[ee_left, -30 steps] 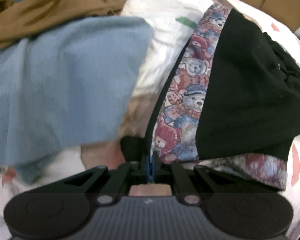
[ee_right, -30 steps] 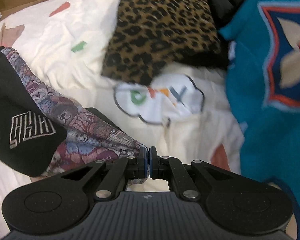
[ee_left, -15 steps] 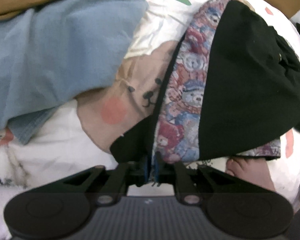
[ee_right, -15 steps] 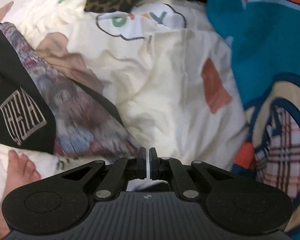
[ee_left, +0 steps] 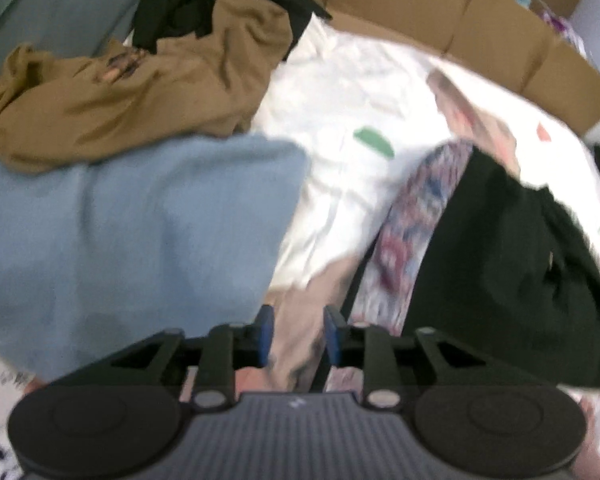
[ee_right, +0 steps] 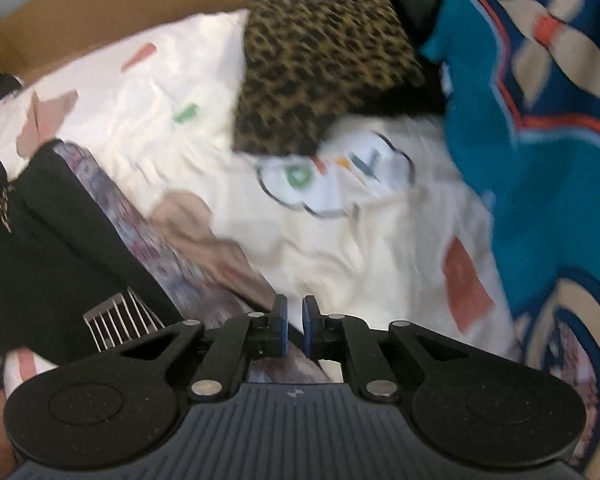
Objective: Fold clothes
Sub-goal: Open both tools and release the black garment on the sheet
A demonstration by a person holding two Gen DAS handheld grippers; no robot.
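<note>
Left wrist view, inventory.

1. Left tongs [ee_left: 296, 334]: blue pads parted by a clear gap, having just been opening. Nothing gripped; only sheet print shows between them.
2. Black garment [ee_left: 500, 280]: ahead and right of the left tongs, lying folded on the sheet [ee_left: 340, 92]. A teddy-print lining [ee_left: 416, 220] runs as a band along its left edge, ending just beside the right pad. View blurred, so whether they touch is unclear.
3. Blue cloth [ee_left: 140, 248]: flat, ahead and left of the tongs, its near corner close to the left pad.
4. Brown garment [ee_left: 140, 92]: crumpled, farther ahead, lying over the far edge of the blue cloth.
5. Cardboard [ee_left: 480, 28]: far ahead and right, past the sheet.

Right wrist view.

6. Right tongs [ee_right: 293, 332]: pads a narrow slit apart, having just been opening. Nothing pinched; fabric lies below the gap, free.
7. Black garment [ee_right: 60, 264]: left of the tongs, white line logo on its near part, lining [ee_right: 140, 240] running down its right edge toward the pads.
8. Leopard cloth [ee_right: 324, 68]: well ahead, slightly right.
9. Teal garment [ee_right: 540, 160]: right of the tongs, with orange and cream pattern.
10. Sheet [ee_right: 360, 260]: cream, printed with coloured shapes, directly ahead.
</note>
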